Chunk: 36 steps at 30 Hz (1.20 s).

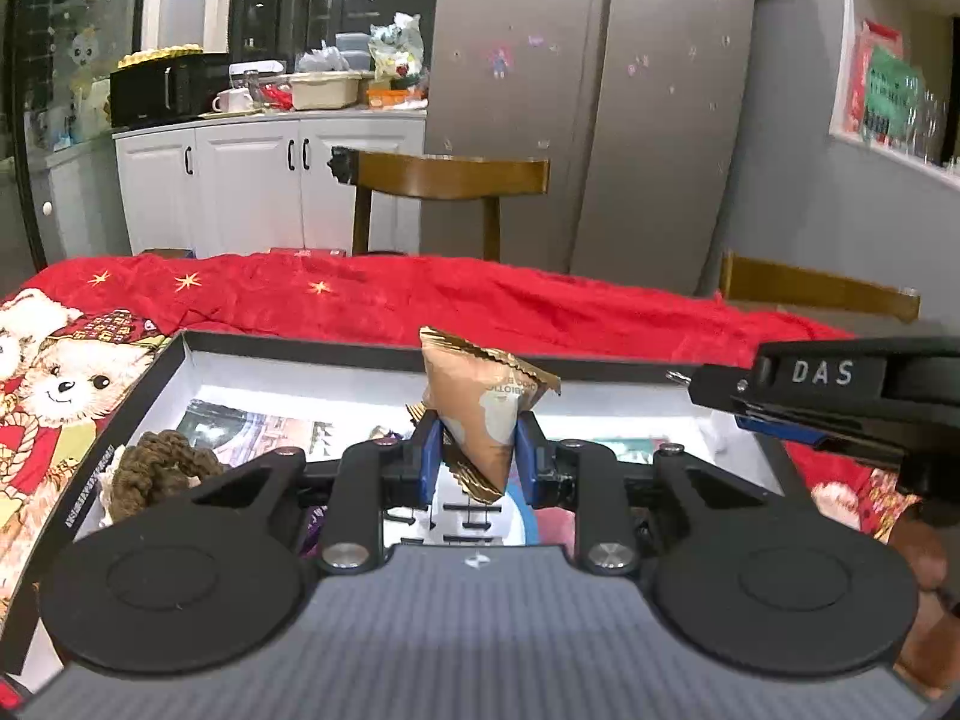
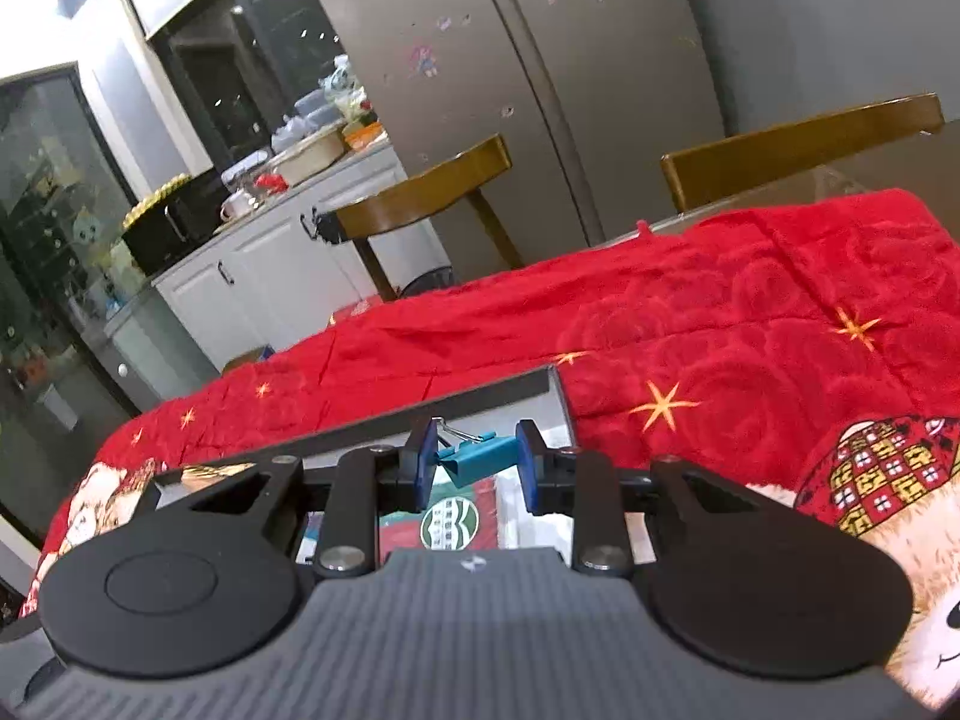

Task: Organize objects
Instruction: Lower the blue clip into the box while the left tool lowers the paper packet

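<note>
My left gripper (image 1: 478,450) is shut on a brown and gold snack packet (image 1: 480,408), held upright above a shallow black-rimmed box (image 1: 288,341) with a white inside. In the box lie a brown knitted item (image 1: 162,468) at the left and printed cards (image 1: 258,426). My right gripper (image 2: 478,456) is shut on a teal binder clip (image 2: 480,457), its wire handles pointing left, above the same box's far right corner (image 2: 549,375). A packet with a green round logo (image 2: 450,525) lies in the box below it. The other gripper's black body (image 1: 840,387) enters the left wrist view from the right.
The box sits on a red cloth (image 2: 720,312) with gold stars and bear prints covering the table. Wooden chairs (image 1: 450,180) stand behind the table, with a steel fridge (image 1: 600,90) and white cabinets (image 1: 252,180) beyond. A hand (image 1: 924,600) shows at the lower right.
</note>
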### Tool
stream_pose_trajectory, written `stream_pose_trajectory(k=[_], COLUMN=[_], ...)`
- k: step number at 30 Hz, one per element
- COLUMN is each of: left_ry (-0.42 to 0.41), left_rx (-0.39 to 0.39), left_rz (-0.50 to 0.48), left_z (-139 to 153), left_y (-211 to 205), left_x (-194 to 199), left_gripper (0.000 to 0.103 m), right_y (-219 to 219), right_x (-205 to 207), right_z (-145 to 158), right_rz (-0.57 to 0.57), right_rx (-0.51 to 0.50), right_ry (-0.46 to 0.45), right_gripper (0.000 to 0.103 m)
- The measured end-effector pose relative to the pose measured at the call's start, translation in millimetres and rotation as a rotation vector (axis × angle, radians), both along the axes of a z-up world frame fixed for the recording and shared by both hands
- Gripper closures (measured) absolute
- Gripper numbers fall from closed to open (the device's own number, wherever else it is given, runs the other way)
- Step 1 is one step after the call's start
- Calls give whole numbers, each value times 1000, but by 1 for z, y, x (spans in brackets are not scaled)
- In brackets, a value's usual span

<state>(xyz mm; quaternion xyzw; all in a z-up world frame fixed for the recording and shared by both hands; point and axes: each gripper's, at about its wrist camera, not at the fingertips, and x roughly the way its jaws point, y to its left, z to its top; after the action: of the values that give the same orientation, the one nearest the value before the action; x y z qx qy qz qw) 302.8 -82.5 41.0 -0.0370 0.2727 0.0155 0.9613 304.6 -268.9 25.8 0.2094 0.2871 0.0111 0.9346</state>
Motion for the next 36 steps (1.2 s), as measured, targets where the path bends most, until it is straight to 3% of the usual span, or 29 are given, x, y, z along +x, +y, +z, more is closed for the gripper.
stream_pose_trajectory(k=[5, 9, 25, 36], left_ry=[17, 100, 91, 110], left_rx=[23, 12, 42, 13], left_rz=[8, 19, -9, -14], left_z=[-1, -6, -10, -10], left_y=[-4, -2, -7, -3], left_x=[0, 6, 2, 2], left_gripper=[73, 73, 73, 73], right_y=[1, 9, 15, 15], right_x=[-2, -3, 0, 3], right_z=[1, 2, -2, -3], right_rz=[28, 53, 96, 121], right_rx=[-27, -62, -70, -65], right_ry=[22, 36, 92, 109], right_gripper=[72, 72, 72, 71])
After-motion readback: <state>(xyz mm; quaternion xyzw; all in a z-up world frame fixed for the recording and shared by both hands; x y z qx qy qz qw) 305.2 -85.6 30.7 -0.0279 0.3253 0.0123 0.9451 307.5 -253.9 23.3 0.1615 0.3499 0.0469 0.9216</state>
